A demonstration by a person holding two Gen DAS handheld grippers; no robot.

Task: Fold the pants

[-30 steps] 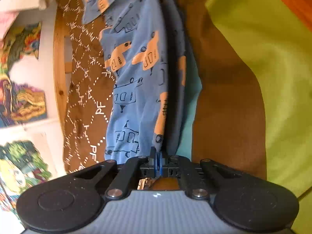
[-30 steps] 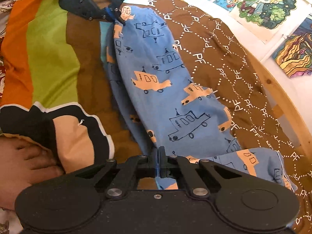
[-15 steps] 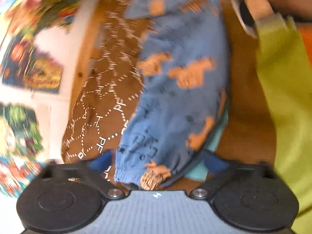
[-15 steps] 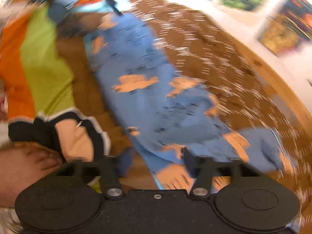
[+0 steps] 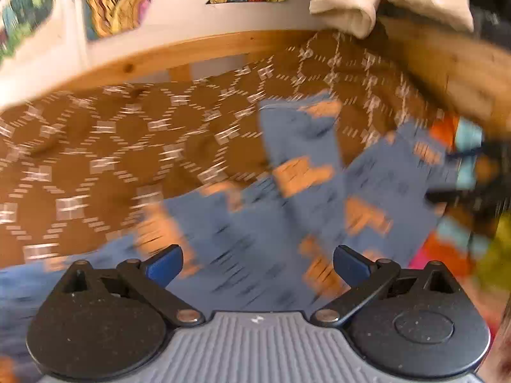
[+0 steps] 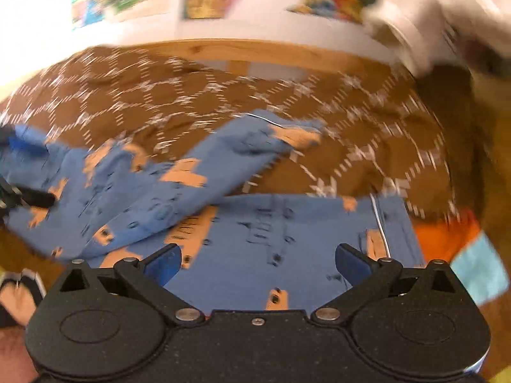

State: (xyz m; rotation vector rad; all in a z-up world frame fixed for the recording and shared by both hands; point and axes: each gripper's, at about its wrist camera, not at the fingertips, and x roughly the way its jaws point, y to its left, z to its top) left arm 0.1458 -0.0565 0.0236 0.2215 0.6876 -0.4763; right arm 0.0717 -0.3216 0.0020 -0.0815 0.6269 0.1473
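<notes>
The blue pants with orange and black boat prints lie on the brown patterned bedspread. In the left wrist view my left gripper is open and empty just above the fabric. In the right wrist view the pants spread left to right, one leg angled up over the other part. My right gripper is open and empty over the pants. The left gripper's fingers show at the far left edge, on the pants. Both views are motion-blurred.
A wooden bed rail runs along the back, with a white wall and colourful pictures behind. Pale cloth hangs at the upper right. An orange and turquoise blanket lies at the right. A foot shows at lower left.
Both grippers have opened and let go of the pants. Both cameras have swung round to face the wall, and the pants now lie across the bedspread.
</notes>
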